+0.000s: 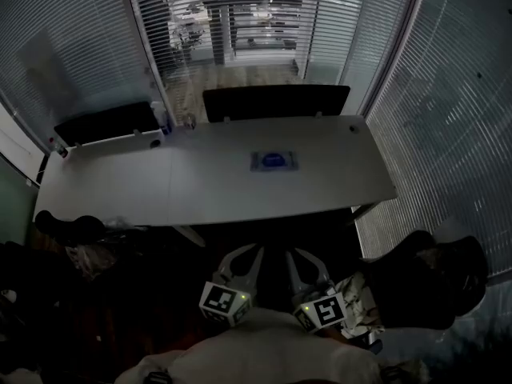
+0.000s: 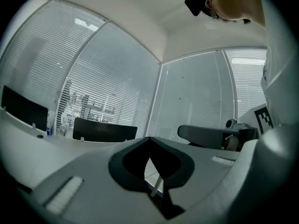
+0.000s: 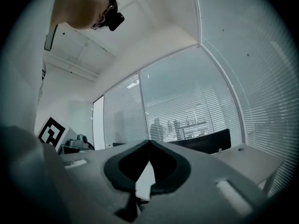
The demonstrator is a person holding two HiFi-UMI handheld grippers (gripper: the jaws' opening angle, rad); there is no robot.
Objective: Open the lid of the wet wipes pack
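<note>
The wet wipes pack (image 1: 274,161) lies flat near the middle of the white table (image 1: 200,190); it is pale with a blue lid on top, and the lid looks down. Both grippers hang low in front of the person's body, short of the table's near edge and far from the pack. My left gripper (image 1: 256,252) has its jaws together with nothing between them, as the left gripper view (image 2: 149,140) shows. My right gripper (image 1: 290,253) is also shut and empty (image 3: 149,143). Neither gripper view shows the pack.
A black chair (image 1: 276,101) stands behind the table, another (image 1: 108,122) at the far left beside a bottle (image 1: 162,117). A dark chair (image 1: 432,278) is close on the right and a bag-like heap (image 1: 76,242) on the left. Glass walls with blinds surround the room.
</note>
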